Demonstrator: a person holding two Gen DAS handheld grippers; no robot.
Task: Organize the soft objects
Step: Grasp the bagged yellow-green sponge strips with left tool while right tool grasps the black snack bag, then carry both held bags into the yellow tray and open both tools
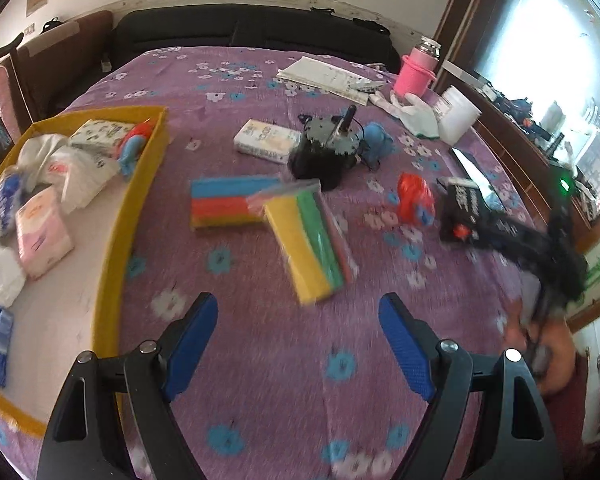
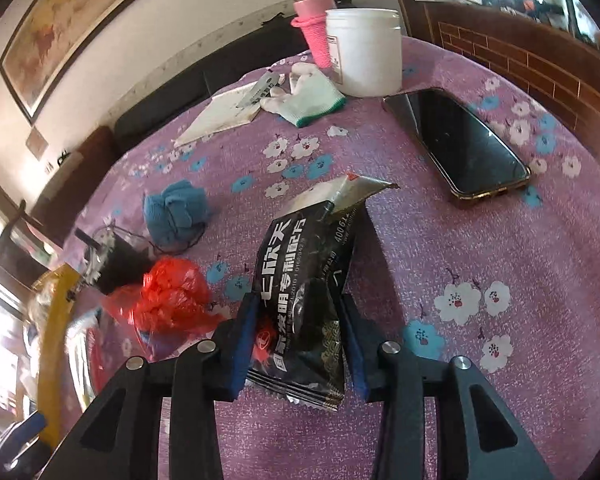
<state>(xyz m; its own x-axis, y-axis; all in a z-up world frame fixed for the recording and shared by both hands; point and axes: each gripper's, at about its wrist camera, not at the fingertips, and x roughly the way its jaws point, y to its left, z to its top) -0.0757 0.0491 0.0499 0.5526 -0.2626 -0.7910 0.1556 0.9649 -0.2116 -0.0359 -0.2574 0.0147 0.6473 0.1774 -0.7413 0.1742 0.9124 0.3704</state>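
My right gripper is shut on a black foil packet with white print, held upright between the blue pads just above the purple flowered cloth. In the left wrist view the packet and the arm holding it are blurred at the right. My left gripper hangs open over bare cloth with nothing between its fingers. Ahead of it lie two packs of coloured sponges. A yellow tray at the left holds tissue packs, white bags and gloves.
On the cloth lie a tissue pack, a black motor-like device, a blue knit bundle and a red plastic bag. At the far right are a phone, white jar, pink bottle, white glove and notebook.
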